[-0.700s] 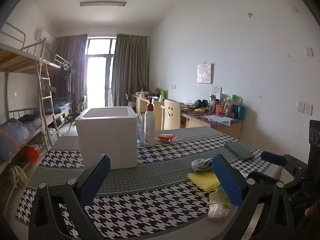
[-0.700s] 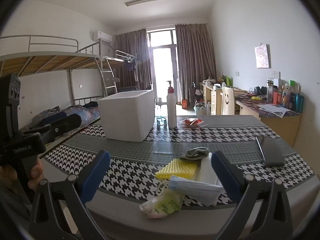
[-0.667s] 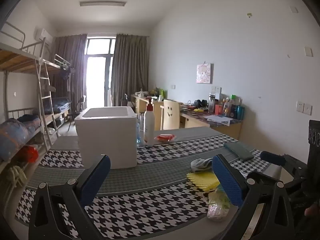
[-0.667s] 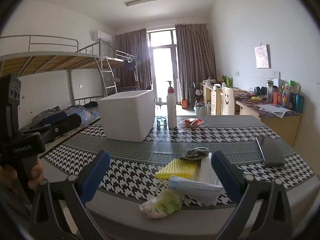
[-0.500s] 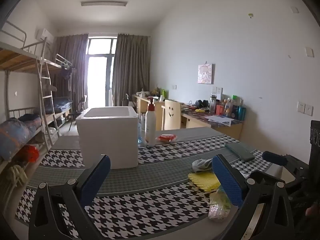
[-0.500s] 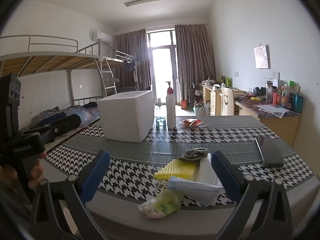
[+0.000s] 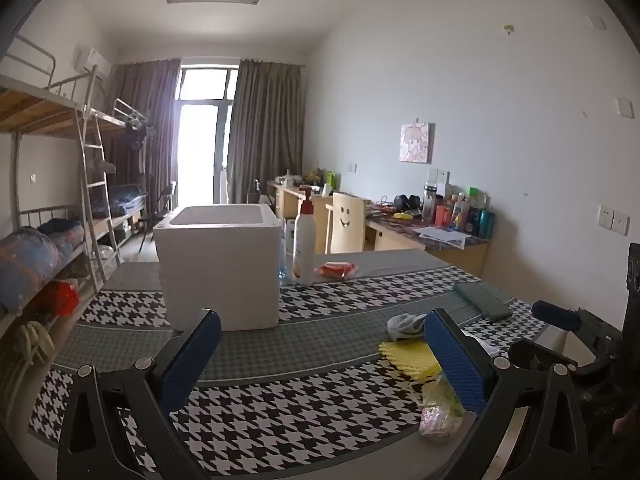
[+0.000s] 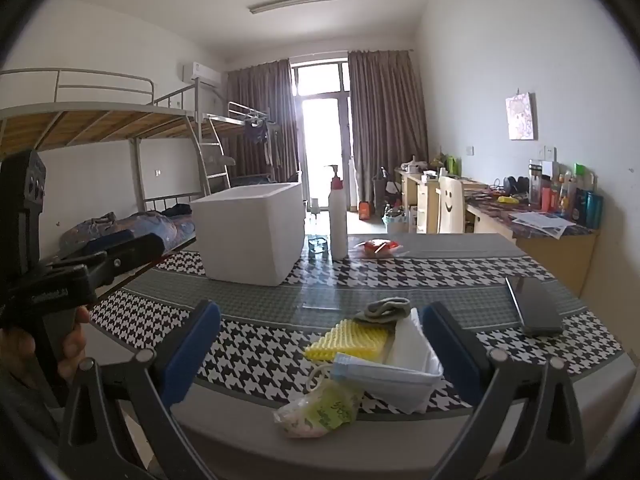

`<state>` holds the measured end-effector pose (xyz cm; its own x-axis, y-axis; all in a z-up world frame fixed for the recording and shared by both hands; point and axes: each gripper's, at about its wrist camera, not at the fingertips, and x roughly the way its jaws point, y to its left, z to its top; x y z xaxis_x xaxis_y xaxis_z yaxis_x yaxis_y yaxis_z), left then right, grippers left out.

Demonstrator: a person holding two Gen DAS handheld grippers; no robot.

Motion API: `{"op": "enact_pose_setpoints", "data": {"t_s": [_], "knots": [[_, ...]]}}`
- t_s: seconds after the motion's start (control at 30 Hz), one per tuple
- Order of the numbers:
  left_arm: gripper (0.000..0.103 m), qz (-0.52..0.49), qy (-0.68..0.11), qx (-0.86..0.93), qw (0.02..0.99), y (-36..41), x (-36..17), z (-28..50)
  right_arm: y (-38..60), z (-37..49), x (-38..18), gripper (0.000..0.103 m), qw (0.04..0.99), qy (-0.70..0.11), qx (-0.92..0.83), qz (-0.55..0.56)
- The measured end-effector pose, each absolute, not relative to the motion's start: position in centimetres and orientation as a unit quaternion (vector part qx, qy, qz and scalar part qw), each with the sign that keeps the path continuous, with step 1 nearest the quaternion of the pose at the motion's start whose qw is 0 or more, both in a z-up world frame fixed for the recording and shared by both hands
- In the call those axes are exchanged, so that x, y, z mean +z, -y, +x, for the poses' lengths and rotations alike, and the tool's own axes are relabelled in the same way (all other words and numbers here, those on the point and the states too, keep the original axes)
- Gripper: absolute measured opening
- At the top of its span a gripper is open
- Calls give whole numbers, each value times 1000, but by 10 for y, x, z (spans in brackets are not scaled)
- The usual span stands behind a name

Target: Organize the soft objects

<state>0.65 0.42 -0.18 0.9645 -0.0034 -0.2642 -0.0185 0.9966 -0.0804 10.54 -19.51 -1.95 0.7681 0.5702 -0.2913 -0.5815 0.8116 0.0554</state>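
A pile of soft things lies near the table's front edge: a yellow sponge [image 8: 348, 340], a grey sock [image 8: 384, 308], a white cloth [image 8: 412, 344], a blue face mask [image 8: 384, 376] and a small plastic bag [image 8: 320, 410]. My right gripper [image 8: 320, 350] hovers open just before this pile, touching nothing. The left gripper [image 7: 320, 360] is open and empty over the houndstooth cloth, with the sponge [image 7: 404, 354], sock [image 7: 404, 326] and bag [image 7: 438, 412] beside its right finger. An open white foam box [image 7: 220, 272] stands farther back on the table.
Behind the box stand a pump bottle [image 8: 338, 220] and a red packet [image 8: 378, 248]. A dark phone [image 8: 536, 306] lies at the right of the table. A hand [image 8: 24, 344] holds the left gripper's handle at the left edge. Bunk beds and desks line the room.
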Motion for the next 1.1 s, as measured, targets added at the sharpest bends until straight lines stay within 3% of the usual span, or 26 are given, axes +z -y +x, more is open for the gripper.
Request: {"op": "enact_pose_setpoints", "data": {"t_s": [1.1], "knots": [[102,-31,-143,6,989,-3,-5,8,196,105,-22,102,941,-152,303,-20]]}}
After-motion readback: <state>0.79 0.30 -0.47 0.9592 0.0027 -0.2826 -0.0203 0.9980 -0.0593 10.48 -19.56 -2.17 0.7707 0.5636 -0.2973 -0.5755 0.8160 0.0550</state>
